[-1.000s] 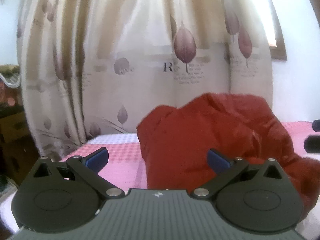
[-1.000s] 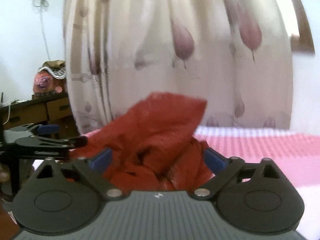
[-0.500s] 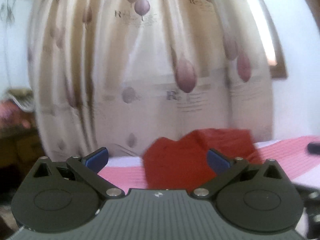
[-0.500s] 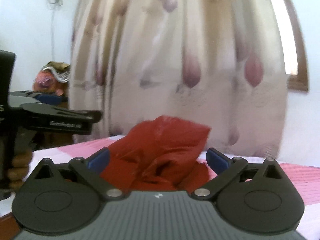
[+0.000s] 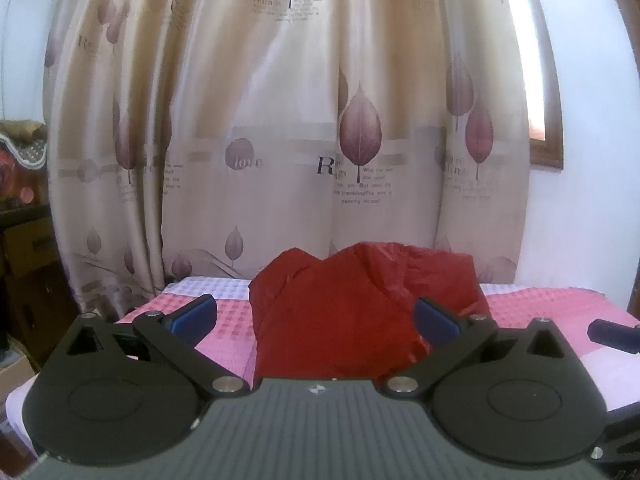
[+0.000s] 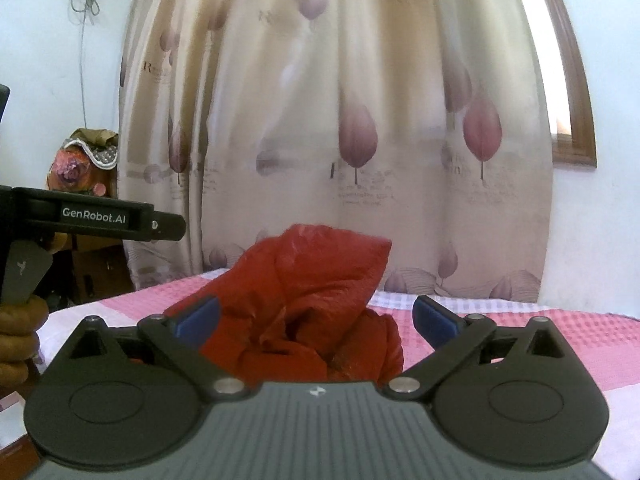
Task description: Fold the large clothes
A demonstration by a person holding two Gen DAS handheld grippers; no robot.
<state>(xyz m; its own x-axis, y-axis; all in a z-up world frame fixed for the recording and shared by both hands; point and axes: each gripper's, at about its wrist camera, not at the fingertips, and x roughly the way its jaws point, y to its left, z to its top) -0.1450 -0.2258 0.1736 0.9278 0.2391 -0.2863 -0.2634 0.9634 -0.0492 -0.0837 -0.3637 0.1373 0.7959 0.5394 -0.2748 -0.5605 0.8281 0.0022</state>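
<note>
A crumpled red garment [image 5: 360, 304] lies heaped on a bed with a pink-and-white checked cover [image 5: 560, 304]. In the left wrist view my left gripper [image 5: 316, 316] stands open, held back from the heap, with nothing between its blue-padded fingers. The right wrist view shows the same red garment [image 6: 312, 300] bunched up in front of my right gripper [image 6: 316, 316], which is open and empty too. The left gripper's body [image 6: 92, 220] juts in at the left of the right wrist view, with a hand [image 6: 18, 336] on its handle.
A beige curtain [image 5: 300, 140] with purple leaf prints hangs behind the bed. Dark wooden furniture [image 5: 24, 272] with a cloth-covered object stands at the left. A window frame [image 6: 576, 120] shows at the right. The bed cover [image 6: 560, 328] stretches to the right.
Both grippers have pulled back and risen from the red garment, which now looks smaller and farther off. Both stayed open. The left gripper's body has come into the right wrist view.
</note>
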